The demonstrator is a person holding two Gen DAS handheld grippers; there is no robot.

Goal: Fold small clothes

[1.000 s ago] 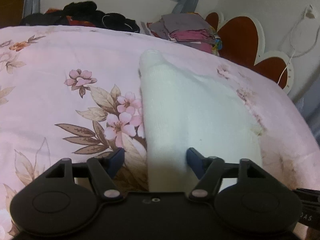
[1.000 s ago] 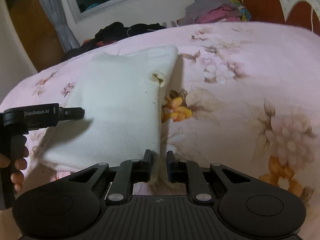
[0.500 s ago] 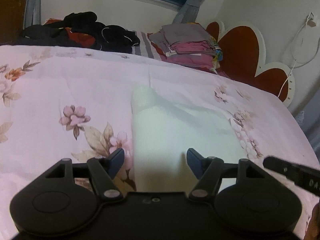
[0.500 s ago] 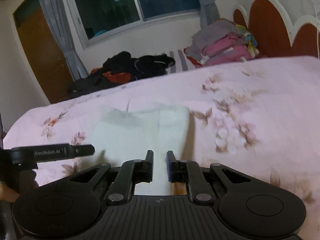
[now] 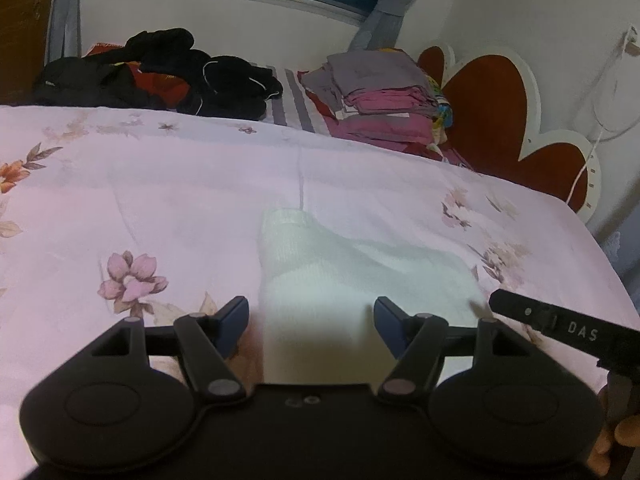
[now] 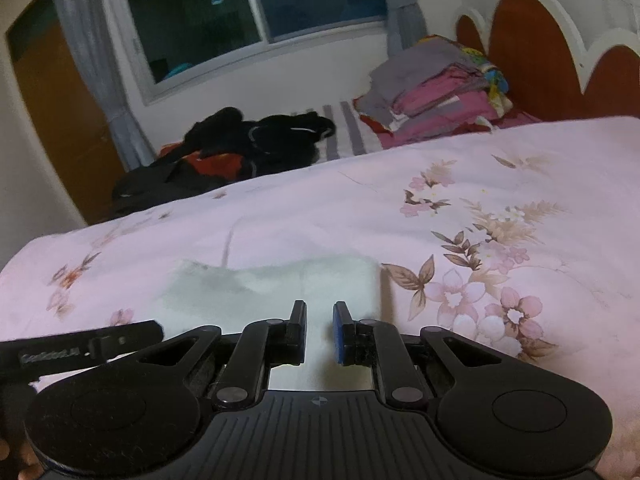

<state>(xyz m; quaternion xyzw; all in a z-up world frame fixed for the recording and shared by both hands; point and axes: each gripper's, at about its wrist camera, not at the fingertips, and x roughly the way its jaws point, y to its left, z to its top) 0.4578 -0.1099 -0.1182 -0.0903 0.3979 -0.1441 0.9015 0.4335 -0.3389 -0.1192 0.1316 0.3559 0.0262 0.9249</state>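
Note:
A white folded garment (image 5: 344, 280) lies flat on the pink floral bedspread (image 5: 160, 200); it also shows in the right wrist view (image 6: 280, 284). My left gripper (image 5: 310, 322) is wide open and empty, raised above the garment's near edge. My right gripper (image 6: 320, 330) has its jaws a narrow gap apart with nothing between them, raised above the garment's near right part. The right gripper's body (image 5: 560, 328) shows at the right in the left wrist view, and the left gripper's body (image 6: 80, 348) shows at the left in the right wrist view.
A stack of folded grey and pink clothes (image 5: 384, 96) sits at the far side by the red headboard (image 5: 488, 108). A heap of black and red clothes (image 5: 160, 76) lies at the far left under the window (image 6: 256, 8). A white cable (image 5: 600, 120) hangs on the wall.
Both grippers have lifted up and pulled back from the garment, so it looks smaller and the far room shows. The right jaws have parted slightly. The garment stays flat.

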